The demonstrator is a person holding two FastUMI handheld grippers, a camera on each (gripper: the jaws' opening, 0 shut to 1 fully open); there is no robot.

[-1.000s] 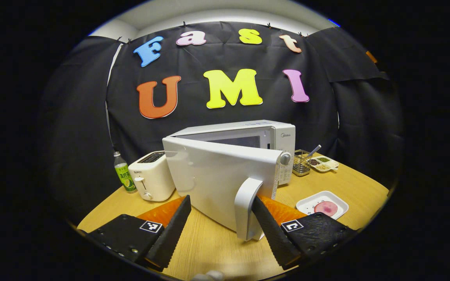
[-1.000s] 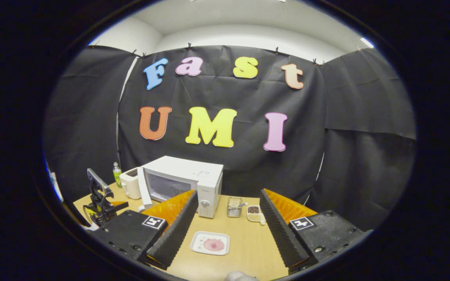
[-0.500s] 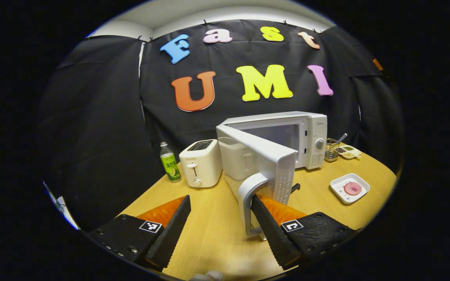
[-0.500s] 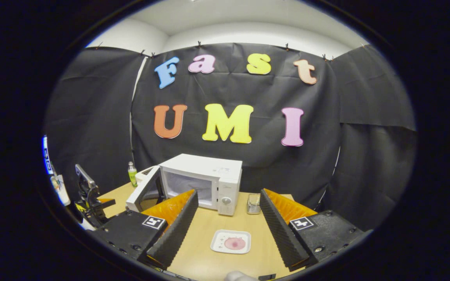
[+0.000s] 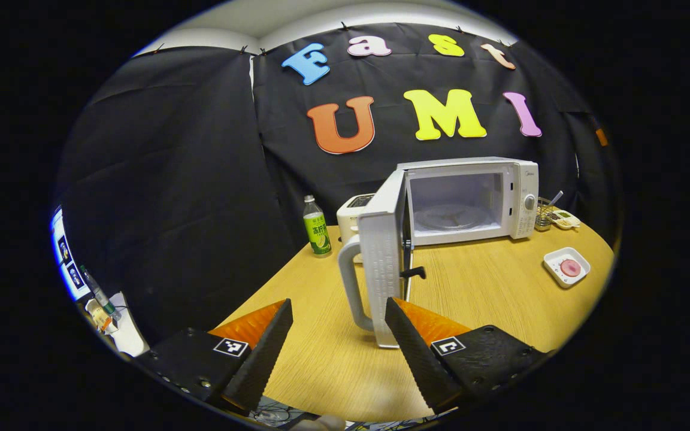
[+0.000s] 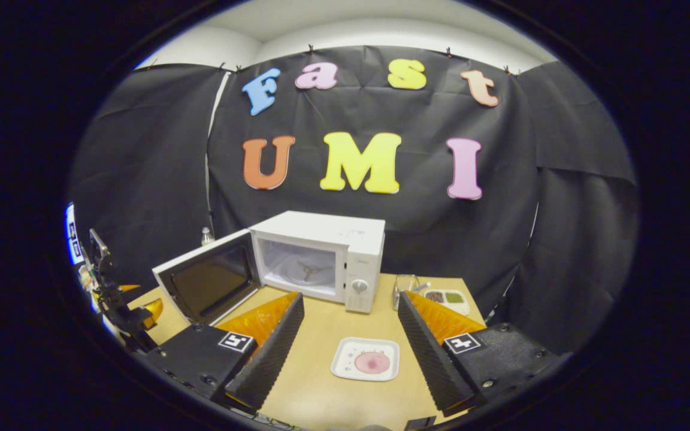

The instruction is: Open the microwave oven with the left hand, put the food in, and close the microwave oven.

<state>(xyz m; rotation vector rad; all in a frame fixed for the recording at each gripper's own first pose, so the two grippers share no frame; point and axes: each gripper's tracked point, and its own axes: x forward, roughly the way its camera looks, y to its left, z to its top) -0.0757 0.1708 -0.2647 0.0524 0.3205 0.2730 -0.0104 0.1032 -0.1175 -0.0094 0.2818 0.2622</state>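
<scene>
The white microwave (image 5: 471, 197) stands on the wooden table (image 5: 489, 293) with its door (image 5: 384, 257) swung wide open, and the turntable shows inside. My left gripper (image 5: 336, 353) is open; the door handle (image 5: 348, 281) sits between its fingertips, close to the right finger (image 5: 414, 350). The food is a pink round slice on a white square plate (image 5: 565, 267) at the right. In the right gripper view the same plate (image 6: 366, 359) lies on the table between the fingers of my open right gripper (image 6: 348, 353), in front of the microwave (image 6: 321, 257).
A toaster (image 5: 351, 212) and a green-labelled bottle (image 5: 316, 230) stand left of the microwave, behind the door. A wire basket (image 5: 541, 218) and a divided dish of seeds (image 6: 447, 297) sit to its right. The table's left edge (image 5: 249, 293) drops off near my left gripper.
The microwave door has swung from partly open to wide open as my left gripper drew the handle out and leftward. The right gripper has tipped down toward the plate.
</scene>
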